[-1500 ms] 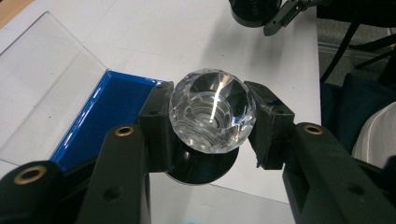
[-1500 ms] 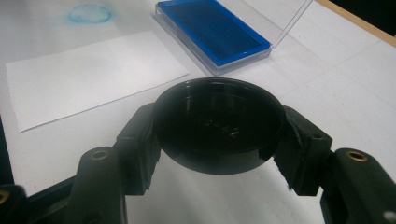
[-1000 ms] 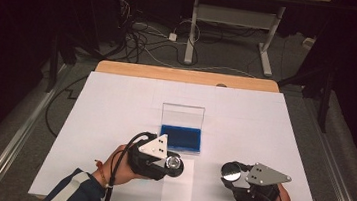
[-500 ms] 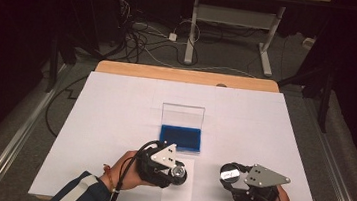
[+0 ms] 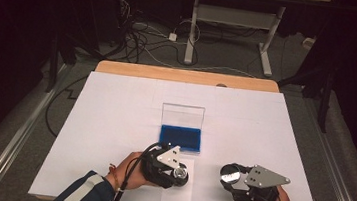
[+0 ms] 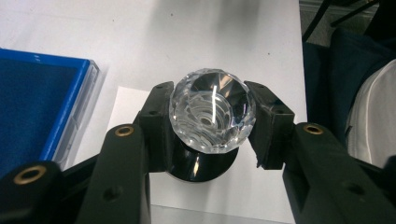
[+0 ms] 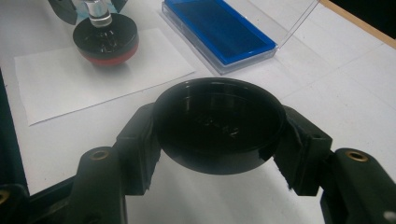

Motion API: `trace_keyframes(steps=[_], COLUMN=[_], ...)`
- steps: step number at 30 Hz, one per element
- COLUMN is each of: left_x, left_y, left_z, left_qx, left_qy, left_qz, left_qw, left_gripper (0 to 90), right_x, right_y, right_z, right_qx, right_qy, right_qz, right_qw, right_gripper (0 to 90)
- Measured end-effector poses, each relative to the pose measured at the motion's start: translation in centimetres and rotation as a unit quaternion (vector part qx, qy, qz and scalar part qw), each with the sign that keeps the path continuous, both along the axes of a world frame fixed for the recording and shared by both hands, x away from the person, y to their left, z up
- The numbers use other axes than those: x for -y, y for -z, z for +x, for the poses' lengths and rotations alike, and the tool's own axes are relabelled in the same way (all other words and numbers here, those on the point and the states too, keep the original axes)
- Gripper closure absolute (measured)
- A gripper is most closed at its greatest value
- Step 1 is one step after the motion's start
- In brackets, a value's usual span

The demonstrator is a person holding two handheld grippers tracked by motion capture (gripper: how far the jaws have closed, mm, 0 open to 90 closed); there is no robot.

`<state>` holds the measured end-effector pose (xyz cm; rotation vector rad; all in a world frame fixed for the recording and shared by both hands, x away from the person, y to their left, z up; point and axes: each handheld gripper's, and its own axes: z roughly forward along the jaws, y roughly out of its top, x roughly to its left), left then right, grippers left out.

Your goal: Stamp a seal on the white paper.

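Left gripper (image 6: 211, 121) pinches a faceted crystal knob (image 6: 212, 109), jaws pressed against its two sides. The knob sits on a short metal stem (image 7: 99, 16) rising from a round black base (image 7: 106, 41) with a red underside. Long axis of knob, stem and base runs upright, faceted crown pointing up toward the left gripper's camera. The base rests on a white paper sheet (image 7: 70, 79) at the near middle of the table (image 5: 115, 109); in the high view the left gripper (image 5: 179, 173) sits over that sheet.

Right gripper (image 7: 219, 140) clamps a shallow round black dish (image 7: 219, 123) by its rim, one jaw on each side. The dish's open hollow faces up and slightly toward the far side; its axis is near upright, tilted a little. It is held above the table at near right (image 5: 230, 174), well apart from the knob.

Open blue-lined case (image 5: 180, 137) lies just beyond the paper sheet, its clear lid (image 5: 183, 116) standing upright at the far edge.
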<state>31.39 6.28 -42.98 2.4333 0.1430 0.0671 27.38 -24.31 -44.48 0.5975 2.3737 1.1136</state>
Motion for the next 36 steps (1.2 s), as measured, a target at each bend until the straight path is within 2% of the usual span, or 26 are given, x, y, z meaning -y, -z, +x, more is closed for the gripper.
trace_keyframes(steps=[5, 25, 36], left_x=[0.0, 0.1, -0.3], left_y=[0.3, 1.6, 2.1], left_z=[0.1, 0.6, 1.4], left_qx=[-0.011, -0.039, -0.068], left_qy=[0.0, 0.002, -0.003], left_qz=[-0.006, -0.002, -0.023], left_qw=[0.9999, 0.9992, 0.9974], left_gripper=[54.5, 54.5, 54.5], right_x=[0.0, 0.0, 0.0], right_y=[0.0, 0.1, 0.1], right_z=[0.0, 0.0, 0.0], right_qx=[-0.001, -0.003, -0.004], right_qy=[0.0, -0.001, -0.001], right_qz=[-0.001, -0.004, -0.005], right_qw=[1.0, 1.0, 1.0], right_gripper=[38.6, 38.6, 38.6])
